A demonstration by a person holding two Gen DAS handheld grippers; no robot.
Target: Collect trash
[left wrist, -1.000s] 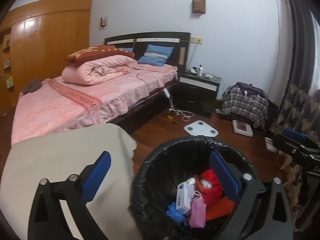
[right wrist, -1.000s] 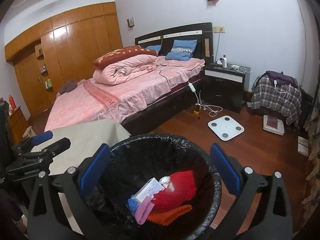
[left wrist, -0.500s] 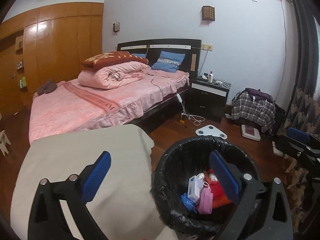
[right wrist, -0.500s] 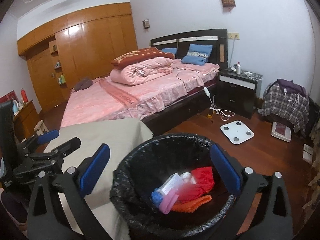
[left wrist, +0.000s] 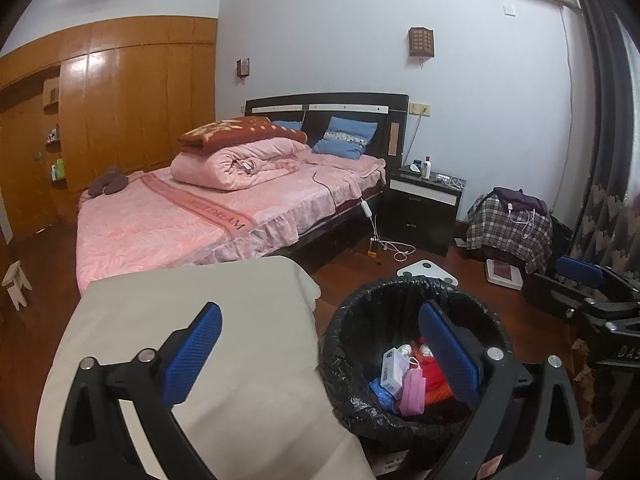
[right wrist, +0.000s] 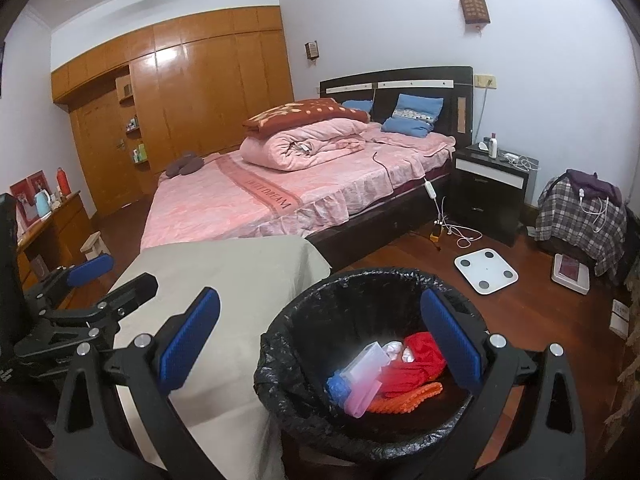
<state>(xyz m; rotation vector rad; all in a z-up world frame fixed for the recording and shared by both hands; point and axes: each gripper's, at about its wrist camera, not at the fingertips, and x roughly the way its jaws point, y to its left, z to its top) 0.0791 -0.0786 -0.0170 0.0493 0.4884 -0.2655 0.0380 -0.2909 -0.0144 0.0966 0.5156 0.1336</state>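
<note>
While both grippers gape empty, left gripper point(left wrist: 320, 344), right gripper point(right wrist: 318, 340), trash bin point(right wrist: 308, 312) below right fingers.

Trash-filled black bin point(left wrist: 352, 340) beside beige table point(left wrist: 192, 320)

A home bedroom; pink-covered bed point(right wrist: 288, 196), black nightstand point(right wrist: 490, 188), wooden wardrobe wall point(right wrist: 180, 100)

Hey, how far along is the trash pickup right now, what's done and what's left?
Done: the black-lined bin already holds a white box, pink item, and red cloth. In hand: nothing; the left hand-held gripper and right hand-held gripper are both open and empty above it. Left: no loose trash is plainly visible on the beige-covered table.
</note>
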